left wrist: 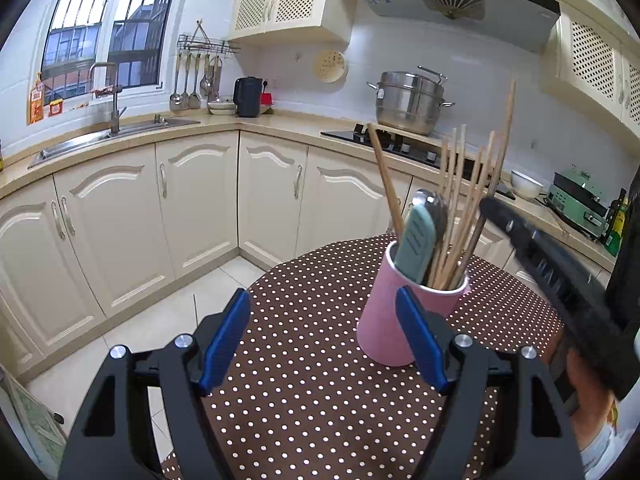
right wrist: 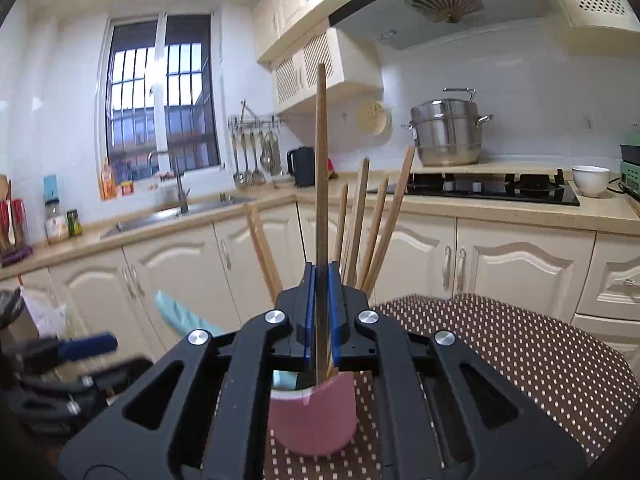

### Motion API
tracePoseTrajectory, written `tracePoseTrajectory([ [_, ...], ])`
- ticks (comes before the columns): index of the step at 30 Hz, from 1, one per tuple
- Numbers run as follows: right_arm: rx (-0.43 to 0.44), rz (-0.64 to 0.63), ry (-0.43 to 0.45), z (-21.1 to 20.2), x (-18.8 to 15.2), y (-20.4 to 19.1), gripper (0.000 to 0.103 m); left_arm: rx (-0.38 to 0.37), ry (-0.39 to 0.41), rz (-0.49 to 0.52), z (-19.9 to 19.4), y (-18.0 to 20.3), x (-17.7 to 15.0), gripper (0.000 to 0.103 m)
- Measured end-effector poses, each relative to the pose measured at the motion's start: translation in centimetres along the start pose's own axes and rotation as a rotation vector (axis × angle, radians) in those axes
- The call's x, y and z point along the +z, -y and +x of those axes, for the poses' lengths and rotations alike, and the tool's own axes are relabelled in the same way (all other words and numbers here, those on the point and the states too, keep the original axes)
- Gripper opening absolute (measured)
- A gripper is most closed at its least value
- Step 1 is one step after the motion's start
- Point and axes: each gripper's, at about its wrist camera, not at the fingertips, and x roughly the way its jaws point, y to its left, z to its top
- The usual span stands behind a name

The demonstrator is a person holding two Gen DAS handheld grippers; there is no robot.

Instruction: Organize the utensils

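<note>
Our right gripper (right wrist: 321,280) pinches one chopstick (right wrist: 321,168).
Our left gripper (left wrist: 324,336) gapes wide beside the pink cup (left wrist: 384,320) on the desk (left wrist: 320,400).

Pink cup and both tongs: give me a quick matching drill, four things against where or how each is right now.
Things:
1. left tongs
2. right tongs
3. pink cup
4. steel pot

States:
A. on the stove
B. open, holding nothing
C. on the dotted tablecloth, holding utensils
D. shut on a chopstick

Pairs: 1-B, 2-D, 3-C, 4-A
</note>
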Motion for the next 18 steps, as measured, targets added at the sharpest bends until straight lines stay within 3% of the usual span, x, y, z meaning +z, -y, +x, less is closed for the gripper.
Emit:
tracePoseTrajectory([
  [6,0.013,-0.01,-0.04,-2.0,-0.2,-0.7,0.009,-0.007,0.026,0.009,-2.4,1.0,0.5,0.074],
  [7,0.007,-0.013,-0.036,-2.4,-0.1,-0.9,0.012,-0.01,0.027,0.01,-2.9,1.2,0.5,0.074],
  [10,0.002,-0.001,-0.024,-4.1,0.5,-0.9,0.039,-0.009,0.041,0.017,-4.5,1.7,0.6,0.074],
  [15,-0.013,0.034,-0.003,-8.6,1.7,-1.0,0.044,0.004,0.093,0.041,-8.4,2.7,0.8,0.074],
  [18,-0.024,0.043,0.013,-12.1,2.5,-1.4,0.053,-0.001,0.131,0.055,-11.0,3.5,0.9,0.074],
])
